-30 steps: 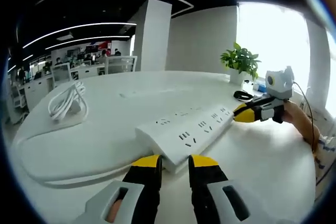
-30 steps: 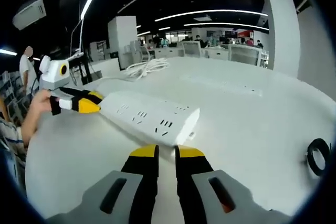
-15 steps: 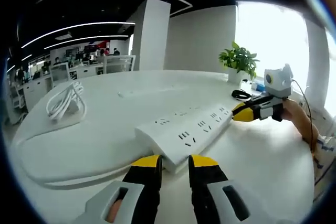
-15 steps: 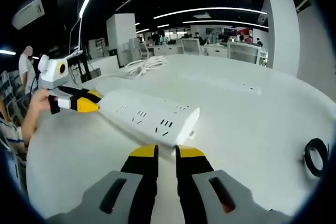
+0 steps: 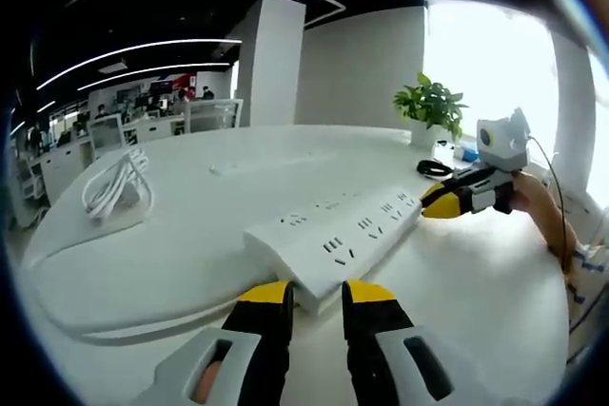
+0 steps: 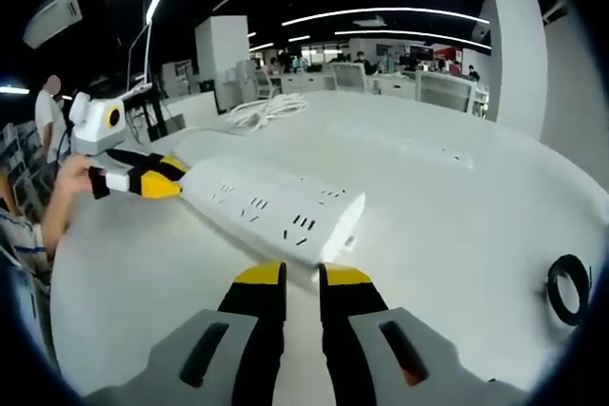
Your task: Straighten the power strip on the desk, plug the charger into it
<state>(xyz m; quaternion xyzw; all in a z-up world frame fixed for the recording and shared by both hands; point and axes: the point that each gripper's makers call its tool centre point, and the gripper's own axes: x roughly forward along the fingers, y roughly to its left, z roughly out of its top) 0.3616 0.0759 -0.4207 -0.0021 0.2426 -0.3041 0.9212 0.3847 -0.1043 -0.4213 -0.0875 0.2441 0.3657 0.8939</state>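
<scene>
A long white power strip lies slantwise on the white desk; it also lies in the right gripper view. My left gripper stands at its near end, jaws a narrow gap apart with nothing between them. From the right gripper view, the left gripper touches the strip's far end. My right gripper is shut just in front of the strip's other end, and that right gripper meets the strip in the left gripper view. The white charger with its coiled cable lies apart, far left.
A black ring of cable lies on the desk to the right. A potted plant stands at the desk's far edge by the window. A person's hand holds the left gripper. Office desks and chairs stand behind.
Both views have shifted only slightly. The strip and the two grippers at its ends keep the same places.
</scene>
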